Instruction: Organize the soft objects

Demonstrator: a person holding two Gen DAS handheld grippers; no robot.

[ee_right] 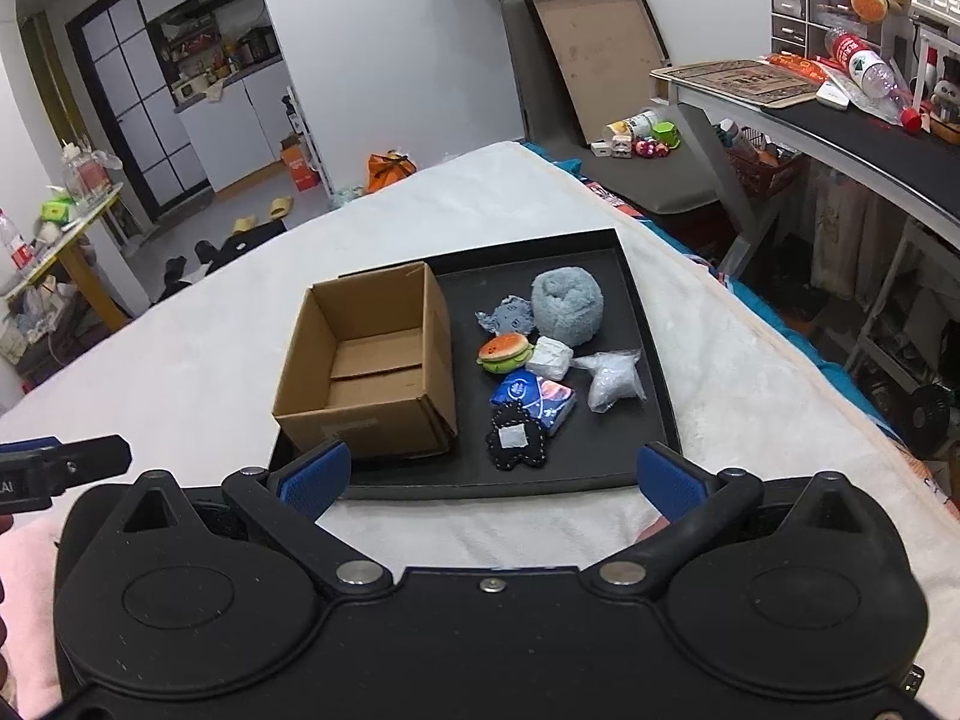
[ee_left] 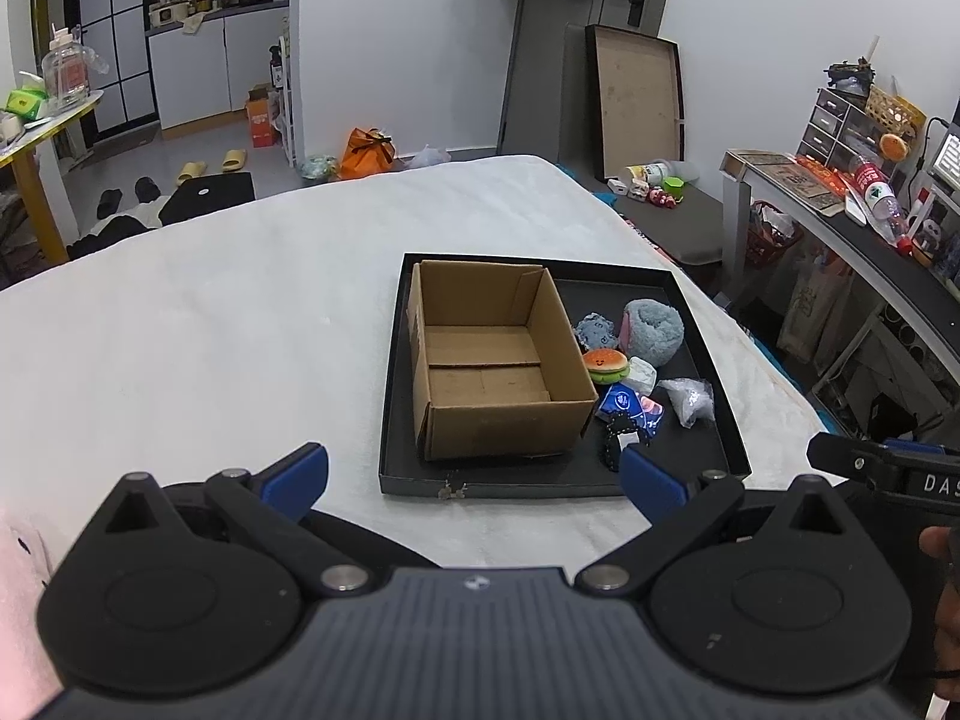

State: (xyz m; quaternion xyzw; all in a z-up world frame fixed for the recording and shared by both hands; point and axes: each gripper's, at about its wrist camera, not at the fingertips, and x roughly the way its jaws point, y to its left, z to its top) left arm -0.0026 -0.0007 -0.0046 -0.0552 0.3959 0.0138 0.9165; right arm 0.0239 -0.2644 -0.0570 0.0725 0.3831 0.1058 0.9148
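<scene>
An empty open cardboard box (ee_left: 492, 360) (ee_right: 372, 366) stands in the left part of a black tray (ee_left: 540, 480) (ee_right: 654, 360) on a white bed. Beside it in the tray lie soft items: a fluffy blue-grey ball (ee_left: 654, 330) (ee_right: 567, 306), a small grey-blue plush (ee_left: 594, 330) (ee_right: 507, 315), a burger plush (ee_left: 606, 365) (ee_right: 505, 353), a white packet (ee_left: 639, 375) (ee_right: 552, 358), a blue tissue pack (ee_left: 630, 405) (ee_right: 534, 397), a clear plastic bag (ee_left: 690, 399) (ee_right: 612, 384) and a black stitched pouch (ee_left: 618, 444) (ee_right: 517, 438). My left gripper (ee_left: 474, 477) and right gripper (ee_right: 492, 474) are open, empty, short of the tray's near edge.
The white bed (ee_left: 210, 330) (ee_right: 180, 360) spreads to the left of the tray. A desk (ee_left: 840, 222) (ee_right: 840, 120) with clutter stands to the right, beyond the bed's edge. The right gripper's side shows in the left wrist view (ee_left: 882, 462).
</scene>
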